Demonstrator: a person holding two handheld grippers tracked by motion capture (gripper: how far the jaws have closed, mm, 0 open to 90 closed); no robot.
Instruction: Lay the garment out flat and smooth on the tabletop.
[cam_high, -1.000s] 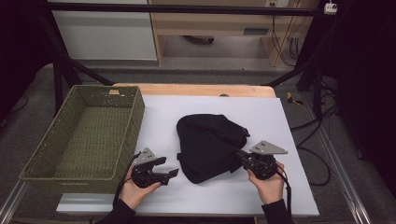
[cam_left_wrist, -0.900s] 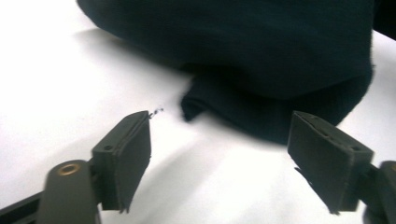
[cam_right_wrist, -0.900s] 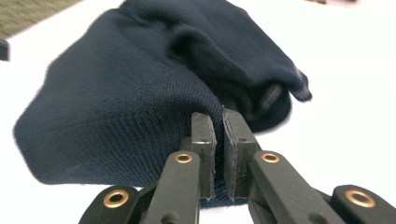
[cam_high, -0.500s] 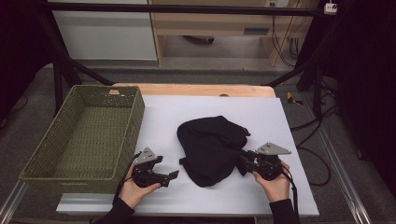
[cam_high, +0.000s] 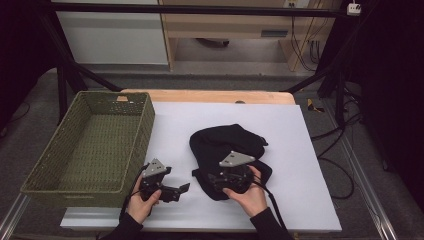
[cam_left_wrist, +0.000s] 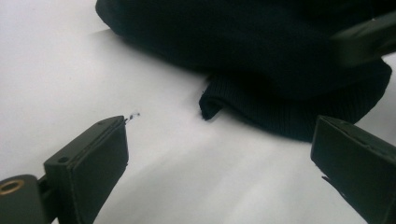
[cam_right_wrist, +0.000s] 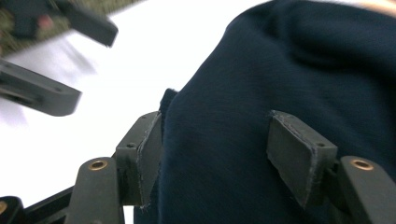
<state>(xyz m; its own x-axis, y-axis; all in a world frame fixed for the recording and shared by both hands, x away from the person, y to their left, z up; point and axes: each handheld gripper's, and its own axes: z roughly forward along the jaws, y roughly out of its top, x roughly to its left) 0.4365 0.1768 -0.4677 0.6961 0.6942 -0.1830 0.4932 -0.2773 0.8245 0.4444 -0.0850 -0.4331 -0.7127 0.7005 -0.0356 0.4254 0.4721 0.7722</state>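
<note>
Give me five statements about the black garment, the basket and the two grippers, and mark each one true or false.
1. The black garment lies inside the green basket. False: it lies on the white table cover, to the right of the basket.
2. The left gripper has its jaws open, with nothing between them. True.
3. The right gripper has its jaws on either side of a fold of the garment. True, though they look apart, not clamped.
4. The basket holds a folded towel. False: nothing shows in it.
5. The left gripper is touching the garment. False: white cover shows between its jaws and the ribbed hem.
</note>
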